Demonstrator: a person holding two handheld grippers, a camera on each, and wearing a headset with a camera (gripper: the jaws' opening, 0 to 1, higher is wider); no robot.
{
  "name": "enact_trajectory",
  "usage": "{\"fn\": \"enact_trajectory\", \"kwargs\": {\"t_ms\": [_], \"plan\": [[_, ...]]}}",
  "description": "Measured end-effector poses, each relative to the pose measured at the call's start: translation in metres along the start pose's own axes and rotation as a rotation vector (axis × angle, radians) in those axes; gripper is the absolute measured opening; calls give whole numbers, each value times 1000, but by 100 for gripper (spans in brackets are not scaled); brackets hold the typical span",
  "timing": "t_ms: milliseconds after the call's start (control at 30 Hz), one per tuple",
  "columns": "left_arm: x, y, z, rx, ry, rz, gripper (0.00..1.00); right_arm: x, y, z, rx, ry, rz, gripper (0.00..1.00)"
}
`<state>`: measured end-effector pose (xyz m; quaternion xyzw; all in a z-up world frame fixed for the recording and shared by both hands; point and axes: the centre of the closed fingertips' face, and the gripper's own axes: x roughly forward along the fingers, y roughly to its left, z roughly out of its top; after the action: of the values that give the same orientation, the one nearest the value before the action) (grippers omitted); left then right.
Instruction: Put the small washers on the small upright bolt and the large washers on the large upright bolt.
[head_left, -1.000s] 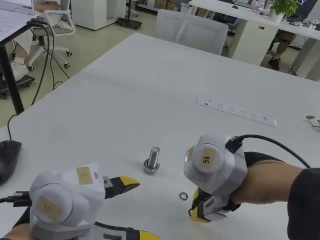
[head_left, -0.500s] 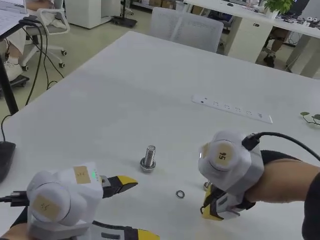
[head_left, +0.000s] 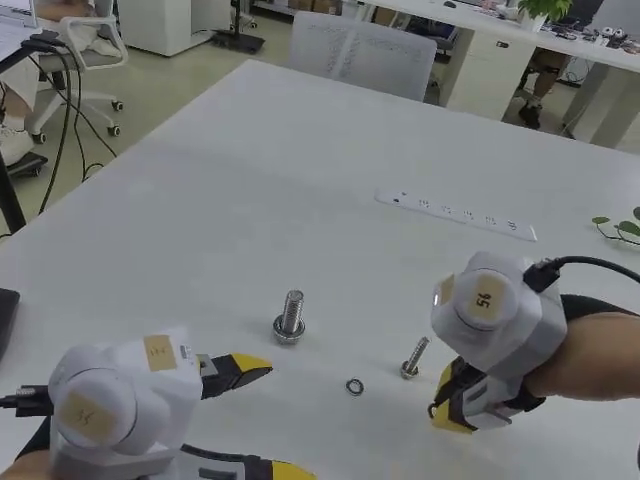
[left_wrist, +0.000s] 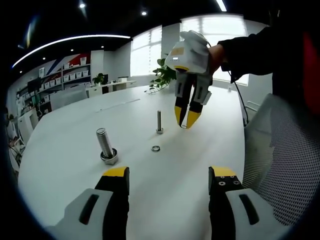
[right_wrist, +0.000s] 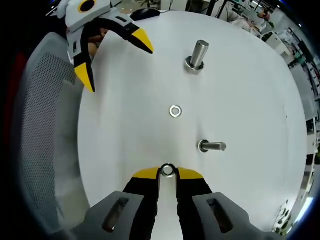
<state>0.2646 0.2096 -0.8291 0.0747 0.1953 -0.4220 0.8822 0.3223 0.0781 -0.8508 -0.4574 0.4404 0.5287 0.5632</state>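
Right gripper (right_wrist: 168, 175): jaws nearly closed, tips pinching a small washer (right_wrist: 168, 171) flat between them, lifted off the worktop (head_left: 300, 170). Against the head view a second ago, this gripper now sits farther from the loose washer (head_left: 354, 386) and nearer the worktop's near edge. The small bolt (head_left: 413, 358), which it hid then, now shows in full, just beside the gripper.

Reading: pick looks complete. The step in hand is to carry the washer over the small bolt's tip and thread it on.

Small bolt stands upright, no washer seen on its shaft. The loose washer lies flat between it and the large bolt (head_left: 290, 315), touching neither. Cannot tell its size class against the held one.

Large bolt is upright toward the left of the near edge. Ring at its base: head or washer, cannot tell.

Left gripper (left_wrist: 169, 172): jaws wide apart, empty, same place near the large bolt as before
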Motion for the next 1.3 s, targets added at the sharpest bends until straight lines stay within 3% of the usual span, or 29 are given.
{"fn": "enact_trajectory", "kwargs": {"t_ms": [533, 967, 1300], "plan": [[0, -2, -3, -4, 9, -3, 63, -16, -18, -7, 6, 12, -28, 13], [-1, -2, -4, -6, 8, -4, 63, -40, -34, 9, -24, -15, -80, 13], [-2, -2, -5, -10, 7, 1, 62, -44, -40, 27, -58, -31, -97, 13]]}}
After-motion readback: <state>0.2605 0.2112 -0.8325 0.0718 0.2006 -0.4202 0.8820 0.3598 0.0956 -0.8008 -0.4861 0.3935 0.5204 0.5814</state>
